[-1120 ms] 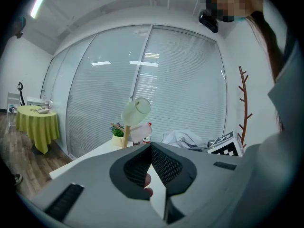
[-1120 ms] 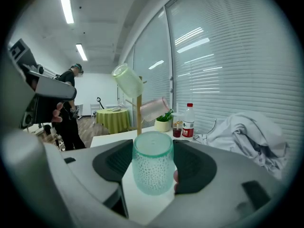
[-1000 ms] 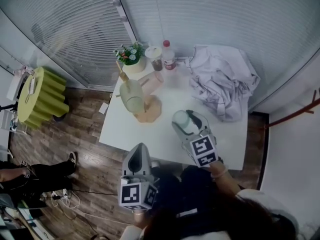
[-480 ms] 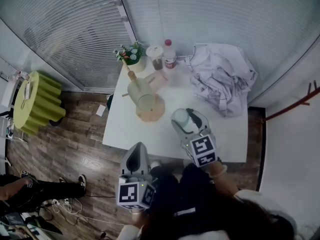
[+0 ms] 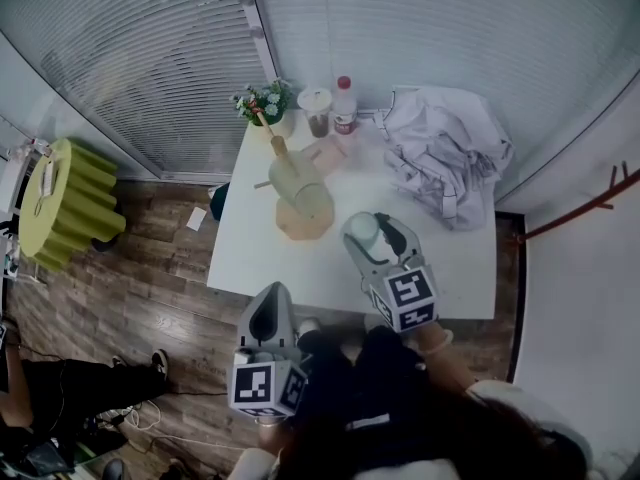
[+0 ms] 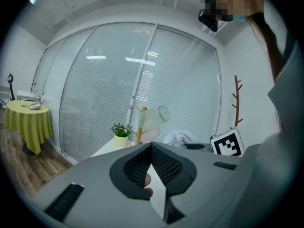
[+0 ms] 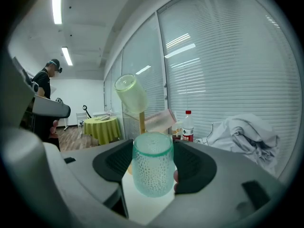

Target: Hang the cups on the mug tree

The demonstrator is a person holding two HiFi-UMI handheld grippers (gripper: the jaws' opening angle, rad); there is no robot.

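Change over the last second: right gripper edges a bit closer to the mug tree, and the head camera shifts too, so part of that may only be the view moving. Grip is unchanged: jaws are clamped on the teal cup, pads on both sides of it. Left gripper doesn't move. It hangs low off the near edge of the table, jaws together, nothing in them. My read: we're in the carry/approach step, cup secured, hang not yet started. The tree already carries a pale green cup and a pink cup, so this one needs a free peg; I can't make out which pegs are open from here. The held cup is translucent teal-green with a dimpled wall, standing upright between the pads in the right gripper view, above the table and near the tree on its right, not touching it. Handle isn't visible in either view, probably on the far side, so alignment with the peg is the thing to watch.
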